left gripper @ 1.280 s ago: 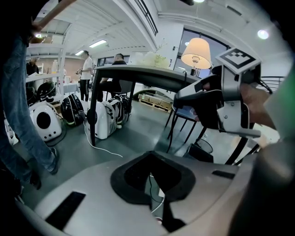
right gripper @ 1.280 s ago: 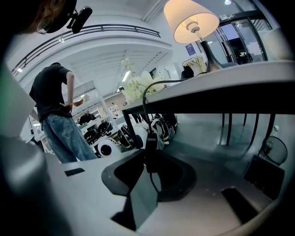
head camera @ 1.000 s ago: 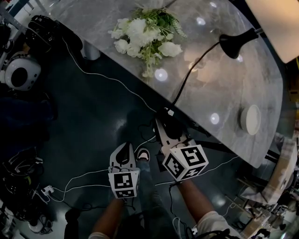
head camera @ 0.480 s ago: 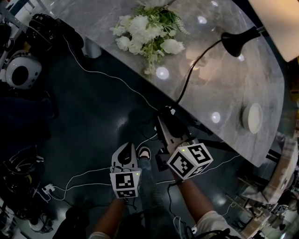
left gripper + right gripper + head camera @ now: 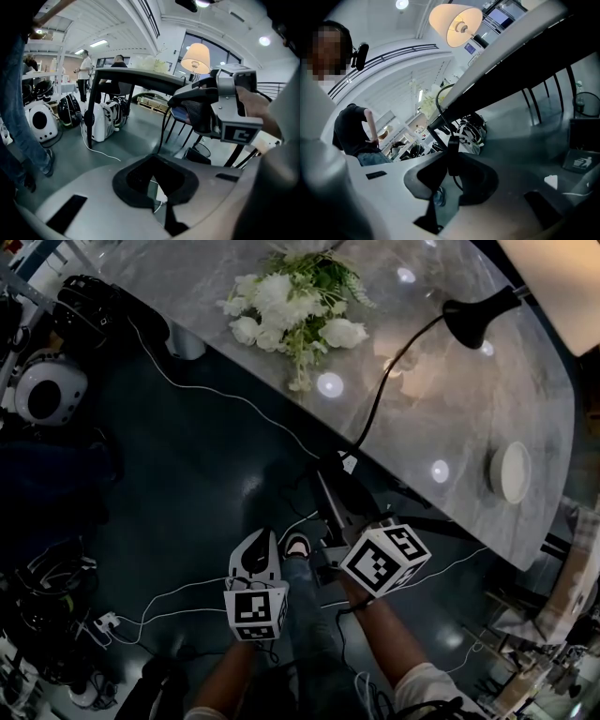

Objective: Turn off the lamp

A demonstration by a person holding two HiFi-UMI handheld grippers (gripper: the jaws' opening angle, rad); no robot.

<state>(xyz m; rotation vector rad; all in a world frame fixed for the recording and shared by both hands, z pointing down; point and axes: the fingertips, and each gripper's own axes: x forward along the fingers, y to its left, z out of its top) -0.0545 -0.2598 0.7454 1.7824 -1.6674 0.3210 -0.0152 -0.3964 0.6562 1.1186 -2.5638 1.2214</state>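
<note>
The lamp stands on the marble table (image 5: 450, 418), with a black base (image 5: 476, 317) and a cream shade (image 5: 553, 277). The shade (image 5: 454, 23) glows lit in the right gripper view. Its black cord (image 5: 380, 395) runs off the table's edge down to my right gripper (image 5: 335, 482). An oblong black inline switch (image 5: 453, 154) on that cord sits upright between the jaws, and my right gripper (image 5: 450, 180) is shut on it. My left gripper (image 5: 255, 542) hangs lower left over the floor. In its own view my left gripper (image 5: 154, 187) is shut with nothing in it.
White flowers (image 5: 291, 306) lie on the table's far left and a small white dish (image 5: 514, 472) at its right. Below the table are a white helmet-like case (image 5: 47, 390), a power strip (image 5: 103, 622) and loose cables (image 5: 187, 592). People stand in the background.
The right gripper has rolled about its own axis, turning its marker cube, while staying at the cord. The left gripper has kept still.
</note>
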